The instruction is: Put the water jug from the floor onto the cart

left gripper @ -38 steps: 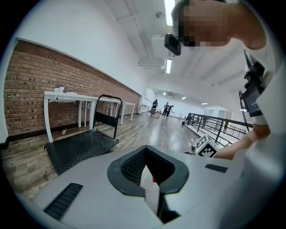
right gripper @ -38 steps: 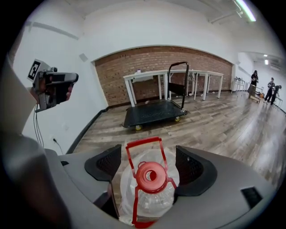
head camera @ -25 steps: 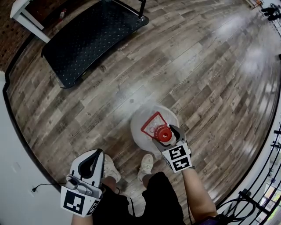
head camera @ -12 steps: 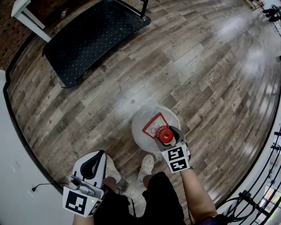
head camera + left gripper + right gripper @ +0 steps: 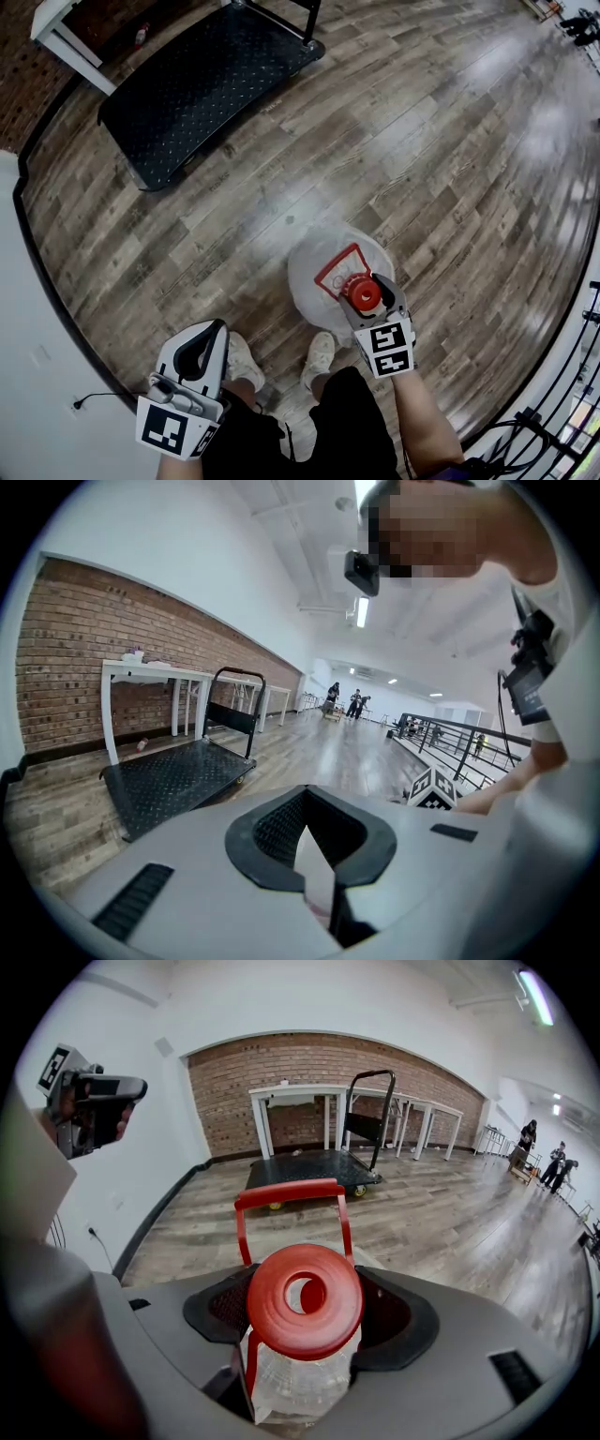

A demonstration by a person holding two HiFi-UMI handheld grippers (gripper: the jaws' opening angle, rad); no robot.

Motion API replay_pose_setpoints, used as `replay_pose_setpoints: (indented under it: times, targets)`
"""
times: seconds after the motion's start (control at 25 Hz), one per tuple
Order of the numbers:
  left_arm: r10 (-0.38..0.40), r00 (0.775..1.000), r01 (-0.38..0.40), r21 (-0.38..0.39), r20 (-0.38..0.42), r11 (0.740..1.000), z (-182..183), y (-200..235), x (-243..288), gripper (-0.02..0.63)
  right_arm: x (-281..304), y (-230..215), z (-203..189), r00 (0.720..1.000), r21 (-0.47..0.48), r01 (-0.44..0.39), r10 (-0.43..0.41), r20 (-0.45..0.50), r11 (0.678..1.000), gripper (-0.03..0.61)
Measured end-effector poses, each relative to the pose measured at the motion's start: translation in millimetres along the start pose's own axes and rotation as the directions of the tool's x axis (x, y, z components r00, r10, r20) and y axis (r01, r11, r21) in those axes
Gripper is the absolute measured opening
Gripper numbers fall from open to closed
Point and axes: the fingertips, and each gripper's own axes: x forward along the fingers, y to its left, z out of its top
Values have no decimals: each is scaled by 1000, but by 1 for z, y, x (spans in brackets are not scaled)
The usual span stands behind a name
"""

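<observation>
The clear water jug (image 5: 321, 267) stands on the wood floor by my feet, with a red cap (image 5: 365, 294) and a raised red handle (image 5: 338, 262). My right gripper (image 5: 368, 292) points steeply down, its jaws shut around the jug's neck just under the cap (image 5: 305, 1299). The handle (image 5: 289, 1194) stands up beyond the jaws. My left gripper (image 5: 206, 333) hangs by my left leg, shut and holding nothing (image 5: 309, 794). The black flatbed cart (image 5: 202, 89) sits at the upper left, well away from the jug. It also shows ahead as the cart (image 5: 314, 1168) by the brick wall.
A white table (image 5: 56, 28) stands beside the cart along the brick wall. My shoes (image 5: 319, 352) are right next to the jug. A white wall with a cable (image 5: 94, 398) runs down the left. A black railing (image 5: 586, 309) edges the right. Several people (image 5: 354, 703) stand far off.
The right gripper's jaws have closed in on the jug's neck. Jug and gripper sit slightly lower and further right in the head view. The left gripper has not moved.
</observation>
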Motion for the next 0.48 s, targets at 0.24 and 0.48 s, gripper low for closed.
replay_pose_setpoints:
  times: [0.24, 0.48]
  targets:
    - [-15, 999, 16, -26, 49, 1000, 46, -4, -23, -2, -59, 8, 54, 1000, -5, 1, -1, 7, 1000, 314]
    - [27, 993, -25, -18, 116, 1000, 112, 13, -75, -2, -129, 23, 142, 998, -9, 8, -8, 70, 1000, 314]
